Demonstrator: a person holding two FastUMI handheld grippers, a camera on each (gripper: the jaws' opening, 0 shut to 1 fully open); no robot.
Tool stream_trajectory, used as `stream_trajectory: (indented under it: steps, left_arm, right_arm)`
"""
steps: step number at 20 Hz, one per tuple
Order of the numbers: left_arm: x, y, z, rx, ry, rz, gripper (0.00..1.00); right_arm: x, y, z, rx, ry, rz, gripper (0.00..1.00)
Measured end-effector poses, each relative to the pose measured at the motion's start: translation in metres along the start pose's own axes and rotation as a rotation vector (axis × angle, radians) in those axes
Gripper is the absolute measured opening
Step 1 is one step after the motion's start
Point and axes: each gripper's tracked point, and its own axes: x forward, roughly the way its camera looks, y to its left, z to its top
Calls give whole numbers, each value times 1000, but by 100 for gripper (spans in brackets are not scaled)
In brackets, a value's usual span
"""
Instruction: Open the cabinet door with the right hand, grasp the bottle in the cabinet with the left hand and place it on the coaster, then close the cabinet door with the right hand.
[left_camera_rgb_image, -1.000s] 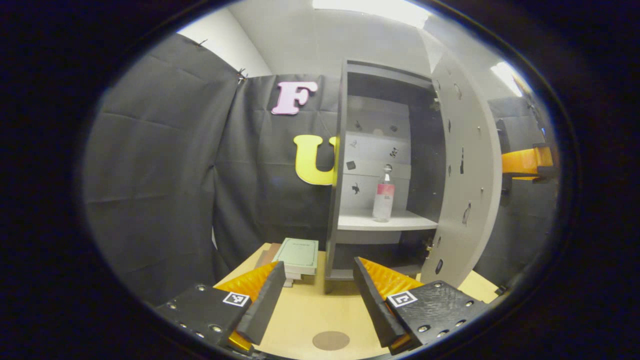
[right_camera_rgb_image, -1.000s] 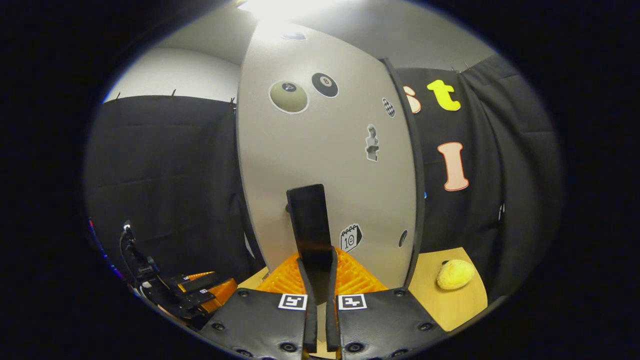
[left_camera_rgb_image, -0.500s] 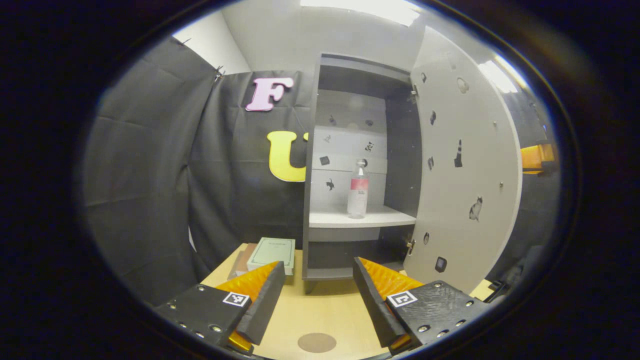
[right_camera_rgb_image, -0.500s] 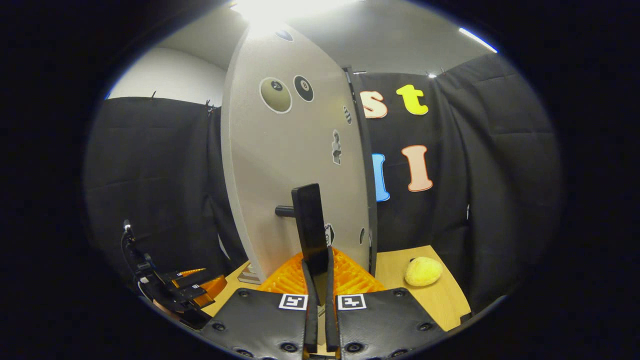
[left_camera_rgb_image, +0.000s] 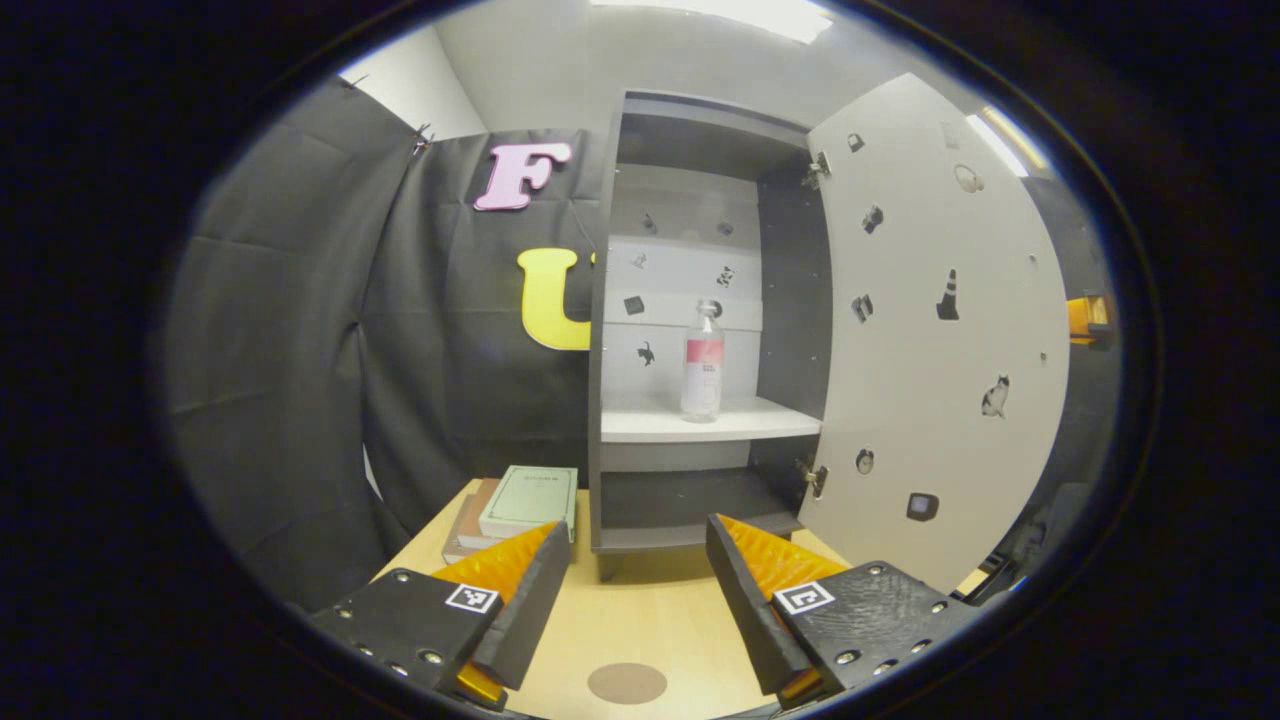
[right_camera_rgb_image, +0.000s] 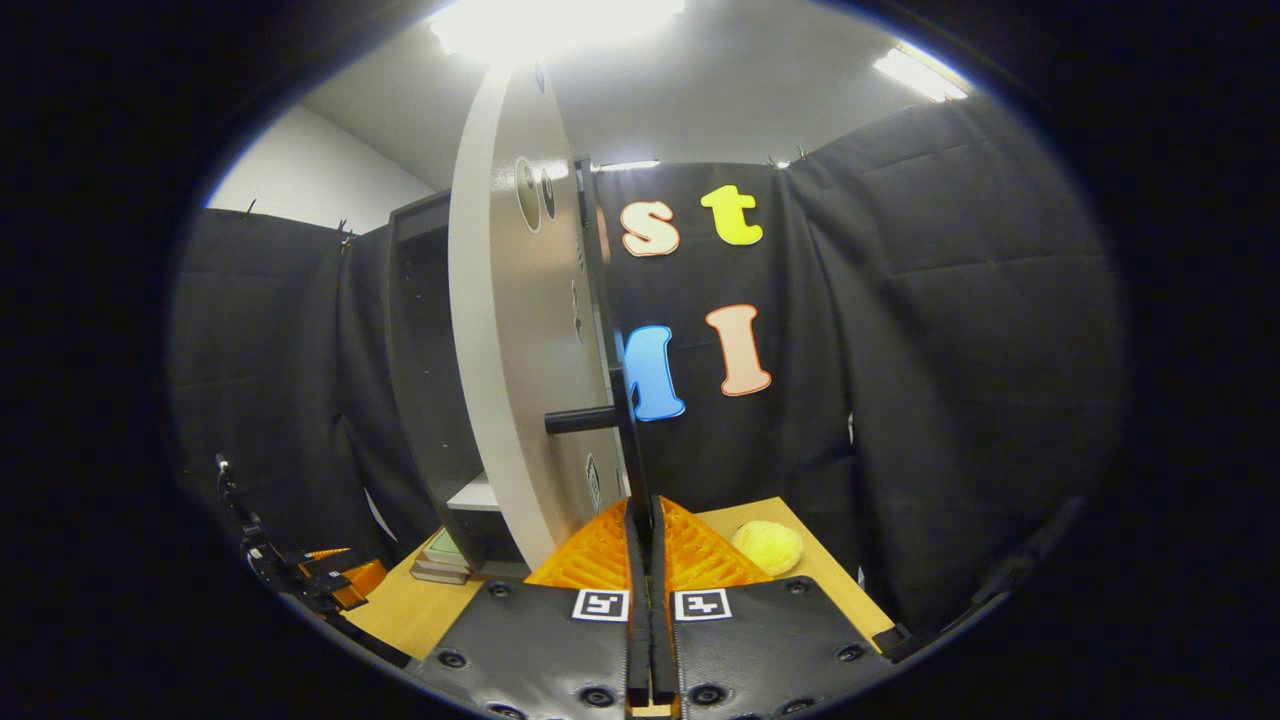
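Nearest the left camera, left gripper (left_camera_rgb_image: 630, 585): spread wide, nothing between the fingers, held above the table (left_camera_rgb_image: 650, 625) and facing the cabinet.
Coaster (left_camera_rgb_image: 627, 683): round, brown, flat on the table just below and between the left fingers.
Books (left_camera_rgb_image: 520, 500): small stack with a pale green cover on top, on the table just left of the cabinet's foot.
Cabinet (left_camera_rgb_image: 700, 150): dark grey box standing on the table, interior in plain sight, pale shelf across the middle.
Bottle (left_camera_rgb_image: 702, 362): clear, red label, upright on the middle shelf toward its centre, well apart from the left fingers.
Cabinet door (left_camera_rgb_image: 930, 330): swung out to the right on its hinges, inner face dotted with small stickers.
Right gripper (right_camera_rgb_image: 640, 560): closed tight on the door handle (right_camera_rgb_image: 625, 430), both fingers pressed flat against the dark vertical bar; also glimpsed as an orange patch (left_camera_rgb_image: 1085, 318) past the door's far edge in the left gripper view.
Door edge in the right gripper view (right_camera_rgb_image: 500, 360): seen nearly end-on, left of the handle.
Yellow object (right_camera_rgb_image: 768, 546): roundish, resting on the table right of the right fingers, kind not clear.
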Motion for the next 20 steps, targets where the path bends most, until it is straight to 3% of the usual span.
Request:
stream_trajectory:
  steps: [3, 7, 8, 12, 13, 16, 18, 20]
  left_arm:
    - [10, -11, 0, -4, 11, -29, 82]
    - [25, -21, 18, -2, -10, -96, 82]
    - [28, -24, 24, 9, -21, -116, 84]
    - [51, -33, 44, 30, -65, -174, 82]
    - [60, -35, 46, 26, -65, -175, 87]
    - [82, -39, 67, -3, -83, -169, 87]
    - [105, -45, 84, -32, -100, -184, 82]
    - [129, -46, 103, -44, -120, -179, 84]
  right_arm:
    - [-1, 4, 2, 14, -6, 38, 6]
    - [-19, 5, -13, 40, 34, 17, 7]
    - [-22, 4, -19, 49, 55, 2, 3]
    - [-46, -11, -28, 54, 120, -98, 3]
    - [-49, -17, -27, 61, 121, -128, 3]
    - [-34, -31, -17, 97, 74, -215, 3]
    - [-25, -38, -9, 115, 38, -249, 2]
    - [-18, -48, -7, 100, 26, -275, 3]
